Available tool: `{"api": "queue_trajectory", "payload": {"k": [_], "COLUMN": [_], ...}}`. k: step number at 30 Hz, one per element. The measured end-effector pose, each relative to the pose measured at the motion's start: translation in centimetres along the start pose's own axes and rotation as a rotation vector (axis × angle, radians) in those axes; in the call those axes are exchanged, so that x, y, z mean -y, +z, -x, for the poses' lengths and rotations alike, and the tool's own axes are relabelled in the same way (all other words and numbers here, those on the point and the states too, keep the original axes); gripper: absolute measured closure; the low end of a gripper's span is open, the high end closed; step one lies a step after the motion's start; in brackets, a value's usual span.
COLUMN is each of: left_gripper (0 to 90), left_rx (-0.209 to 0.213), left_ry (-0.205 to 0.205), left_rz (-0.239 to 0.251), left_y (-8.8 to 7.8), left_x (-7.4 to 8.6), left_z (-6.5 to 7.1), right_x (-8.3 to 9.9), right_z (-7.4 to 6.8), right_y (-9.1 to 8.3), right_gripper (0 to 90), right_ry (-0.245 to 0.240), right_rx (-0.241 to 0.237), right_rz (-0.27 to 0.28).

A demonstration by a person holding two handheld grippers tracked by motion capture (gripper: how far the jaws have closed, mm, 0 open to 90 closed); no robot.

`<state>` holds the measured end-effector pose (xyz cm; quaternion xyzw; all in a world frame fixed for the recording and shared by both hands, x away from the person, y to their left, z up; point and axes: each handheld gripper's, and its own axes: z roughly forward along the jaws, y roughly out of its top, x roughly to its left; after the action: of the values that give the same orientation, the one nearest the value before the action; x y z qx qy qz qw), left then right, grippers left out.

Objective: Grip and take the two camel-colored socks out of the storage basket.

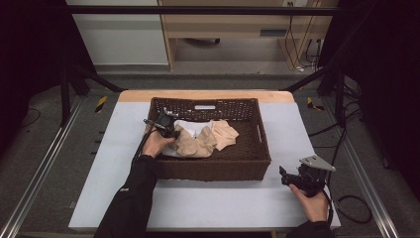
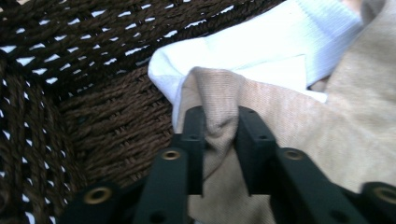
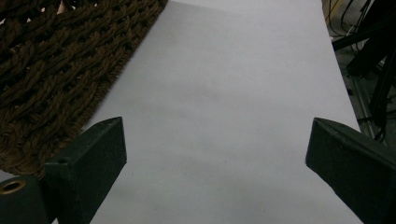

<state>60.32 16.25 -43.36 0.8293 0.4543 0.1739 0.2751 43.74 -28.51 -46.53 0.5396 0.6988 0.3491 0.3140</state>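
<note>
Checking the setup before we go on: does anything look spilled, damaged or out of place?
Nothing stands out. The beige cloth and white cloth lie crumpled inside the basket; left gripper pinches a beige fold.

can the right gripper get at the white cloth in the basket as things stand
Probably yes. The right gripper is open and empty, on the table outside the basket. The basket has no lid, so it could go over the wall, though the tan cloth covers much of the white cloth.
</note>
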Motion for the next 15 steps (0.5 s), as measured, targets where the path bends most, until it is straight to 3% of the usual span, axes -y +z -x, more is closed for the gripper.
{"api": "queue_trajectory", "payload": {"k": [2, 7, 11, 13, 15], "left_gripper": [79.0, 84.0, 85.1, 85.2, 85.2], "left_rx": [0.0, 0.011, 0.011, 0.017, 0.032], "left_ry": [0.001, -0.047, -0.024, -0.018, -0.023], "left_rz": [-0.001, 0.057, 0.109, 0.162, 0.174], "left_y": [-0.2, -1.3, -2.3, -2.9, -3.0], "left_x": [0.0, -0.2, -0.2, 0.0, 0.1], "left_z": [0.0, 0.0, 0.3, 0.6, 0.6], "right_x": [0.0, 0.0, 0.0, 0.0, 0.0], "right_z": [0.0, 0.0, 0.0, 0.1, 0.1], "right_y": [0.0, 0.0, -0.1, -0.2, -0.1], "right_gripper": [5.2, 5.2, 5.3, 5.2, 5.2], "right_ry": [0.004, -0.003, -0.004, 0.0, -0.003], "right_rx": [-0.003, 0.003, 0.007, 0.013, 0.011], "right_rz": [-0.002, -0.003, -0.004, 0.0, -0.003]}}
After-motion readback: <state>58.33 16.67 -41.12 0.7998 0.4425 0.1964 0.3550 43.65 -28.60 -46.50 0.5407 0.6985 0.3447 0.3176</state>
